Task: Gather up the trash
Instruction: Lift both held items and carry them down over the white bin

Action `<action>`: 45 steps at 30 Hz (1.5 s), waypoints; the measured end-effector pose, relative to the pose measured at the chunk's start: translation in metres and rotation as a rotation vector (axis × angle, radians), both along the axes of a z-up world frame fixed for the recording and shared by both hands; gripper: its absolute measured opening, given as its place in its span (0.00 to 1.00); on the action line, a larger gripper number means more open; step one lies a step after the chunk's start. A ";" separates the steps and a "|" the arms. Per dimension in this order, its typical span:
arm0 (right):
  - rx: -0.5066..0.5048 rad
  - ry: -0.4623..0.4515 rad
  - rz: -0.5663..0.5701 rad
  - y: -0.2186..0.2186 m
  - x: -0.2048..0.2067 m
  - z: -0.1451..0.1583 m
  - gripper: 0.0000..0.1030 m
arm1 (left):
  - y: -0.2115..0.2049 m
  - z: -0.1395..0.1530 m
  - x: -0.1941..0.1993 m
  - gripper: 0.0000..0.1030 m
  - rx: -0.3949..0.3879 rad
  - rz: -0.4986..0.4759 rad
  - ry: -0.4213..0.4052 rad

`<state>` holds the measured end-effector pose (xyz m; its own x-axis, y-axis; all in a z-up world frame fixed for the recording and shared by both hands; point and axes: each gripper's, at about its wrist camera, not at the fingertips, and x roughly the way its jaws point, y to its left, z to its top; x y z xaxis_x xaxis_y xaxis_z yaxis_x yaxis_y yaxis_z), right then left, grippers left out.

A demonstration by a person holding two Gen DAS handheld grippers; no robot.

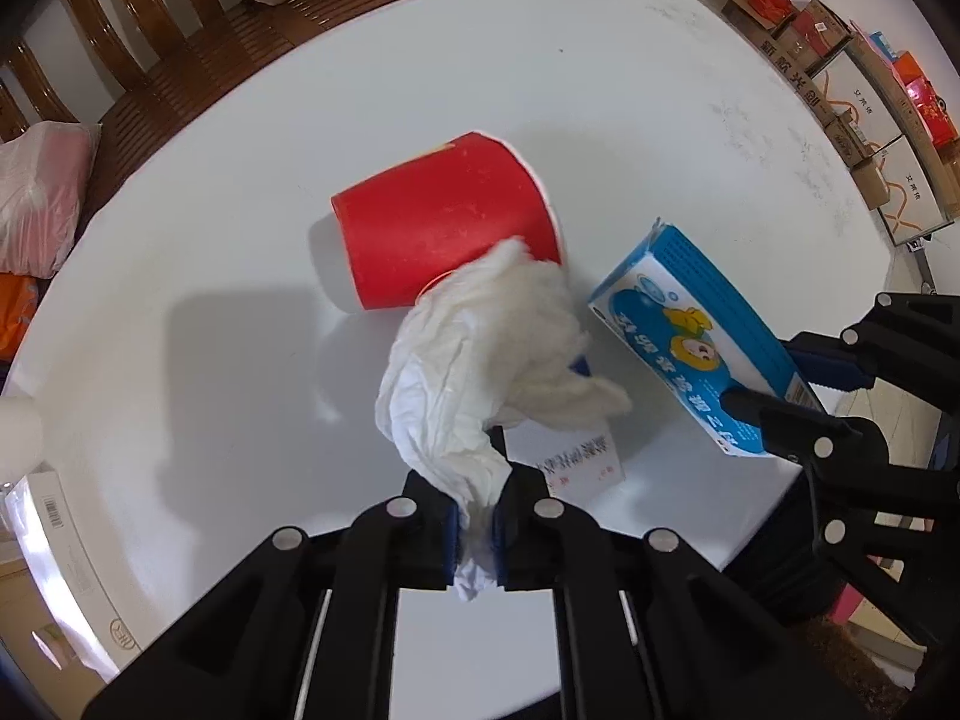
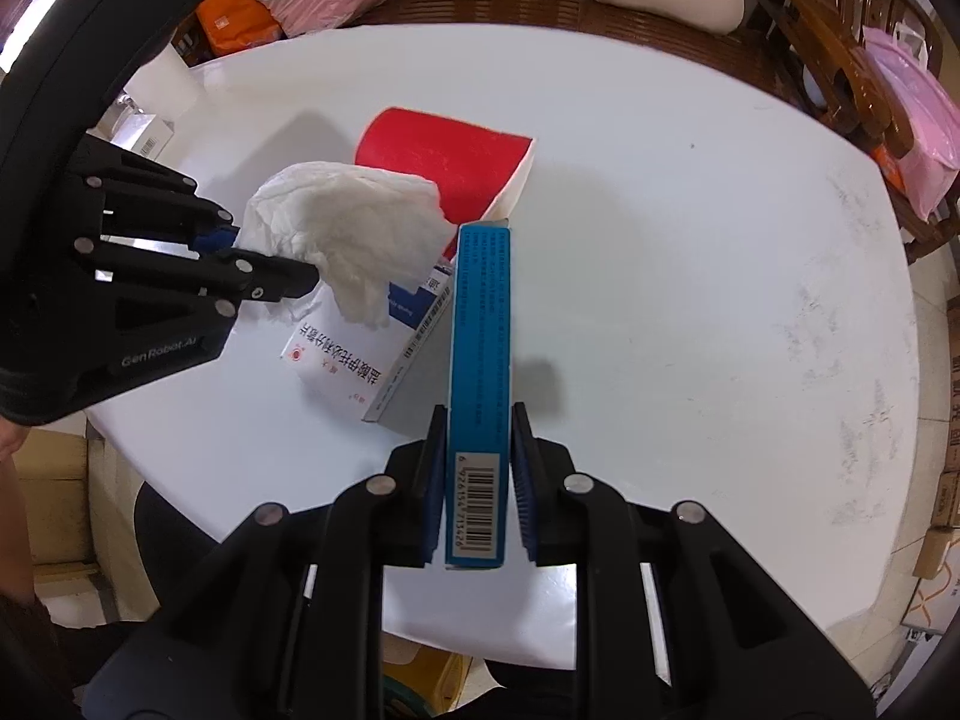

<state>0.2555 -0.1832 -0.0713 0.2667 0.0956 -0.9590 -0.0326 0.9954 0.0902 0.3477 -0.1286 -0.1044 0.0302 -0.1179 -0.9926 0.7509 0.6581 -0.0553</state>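
Black plastic fingers of the left gripper (image 1: 477,531) were nearest in the left wrist view, and their blue pads were squeezed tight on a crumpled white paper tissue (image 1: 480,354). One thin twisted end of the tissue sat between the jaws and poked out a little behind them. The rest puffed out ahead of the jaws in soft, wrinkly folds.

Just past the tissue lay a red paper cup (image 1: 444,222) on its side on the round white table (image 1: 630,96). Its wide open end faced the tissue, and the tissue covered part of that rim. Under the tissue, close ahead of the left jaws, lay a flat white medicine box with red and blue print (image 2: 354,360) on the table.

The right gripper (image 2: 477,498) was clamped on a long blue and white cardboard box (image 2: 480,360). Its blue pads pressed on the two wide faces at the end with the barcode. The thin blue edge, covered in tiny print, faced the camera. The box stuck out ahead of the jaws, and its far end reached the red cup. From the left wrist view, its wide face showed a yellow cartoon picture and blue letters.

Brown wooden chairs (image 2: 840,30) stood behind the table, and a pink plastic bag (image 2: 918,120) rested on one.
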 end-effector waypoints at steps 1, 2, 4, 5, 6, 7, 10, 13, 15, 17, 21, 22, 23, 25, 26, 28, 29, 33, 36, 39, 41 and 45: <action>-0.004 -0.007 0.002 0.001 0.001 0.003 0.20 | -0.001 0.006 -0.003 0.08 -0.006 -0.005 -0.012; -0.009 -0.016 0.001 0.000 0.000 0.007 0.20 | 0.000 0.010 -0.004 0.08 -0.011 -0.008 -0.018; -0.022 -0.037 0.003 -0.003 -0.005 0.013 0.20 | 0.004 0.026 -0.008 0.08 -0.028 -0.006 -0.041; -0.025 -0.045 0.003 -0.005 -0.009 0.018 0.20 | 0.004 0.034 -0.011 0.08 -0.035 -0.005 -0.052; -0.025 -0.054 0.003 -0.005 -0.011 0.022 0.20 | 0.005 0.040 -0.013 0.08 -0.040 -0.007 -0.059; -0.025 -0.062 0.002 -0.007 -0.012 0.027 0.20 | 0.005 0.047 -0.016 0.08 -0.045 -0.012 -0.071; -0.032 -0.100 0.007 -0.012 -0.022 0.044 0.20 | 0.015 0.070 -0.030 0.08 -0.058 -0.025 -0.106; -0.040 -0.127 0.018 -0.014 -0.030 0.057 0.20 | 0.019 0.087 -0.050 0.08 -0.050 -0.028 -0.142; -0.051 -0.141 0.030 -0.010 -0.040 0.066 0.20 | 0.022 0.096 -0.068 0.08 -0.043 -0.038 -0.166; -0.061 -0.145 0.041 -0.009 -0.051 0.070 0.20 | 0.025 0.101 -0.082 0.08 -0.043 -0.033 -0.175; -0.062 -0.142 0.061 -0.006 -0.084 0.074 0.20 | 0.032 0.104 -0.117 0.08 -0.045 -0.036 -0.193; -0.064 -0.142 0.064 -0.005 -0.091 0.074 0.20 | 0.034 0.103 -0.125 0.08 -0.049 -0.032 -0.187; -0.063 -0.142 0.069 -0.002 -0.097 0.074 0.20 | 0.035 0.102 -0.132 0.08 -0.053 -0.033 -0.183; -0.066 -0.139 0.080 0.004 -0.111 0.075 0.20 | 0.039 0.097 -0.145 0.08 -0.056 -0.026 -0.165; -0.068 -0.138 0.085 0.006 -0.116 0.074 0.20 | 0.041 0.094 -0.149 0.08 -0.056 -0.023 -0.164; -0.070 -0.135 0.094 0.011 -0.128 0.071 0.20 | 0.045 0.088 -0.164 0.08 -0.064 -0.025 -0.154; -0.068 -0.133 0.096 0.013 -0.133 0.069 0.20 | 0.048 0.084 -0.170 0.08 -0.072 -0.019 -0.143; -0.058 -0.120 0.112 0.024 -0.158 0.055 0.20 | 0.056 0.069 -0.190 0.08 -0.083 -0.004 -0.140; -0.044 -0.110 0.126 0.031 -0.175 0.043 0.20 | 0.061 0.056 -0.201 0.08 -0.092 0.010 -0.133; -0.053 -0.111 0.143 0.039 -0.189 0.028 0.20 | 0.066 0.041 -0.214 0.08 -0.101 0.021 -0.144; -0.048 -0.105 0.147 0.043 -0.197 0.018 0.20 | 0.069 0.031 -0.222 0.08 -0.106 0.030 -0.143; -0.007 -0.080 0.144 0.047 -0.213 -0.007 0.20 | 0.072 0.000 -0.243 0.08 -0.105 0.035 -0.124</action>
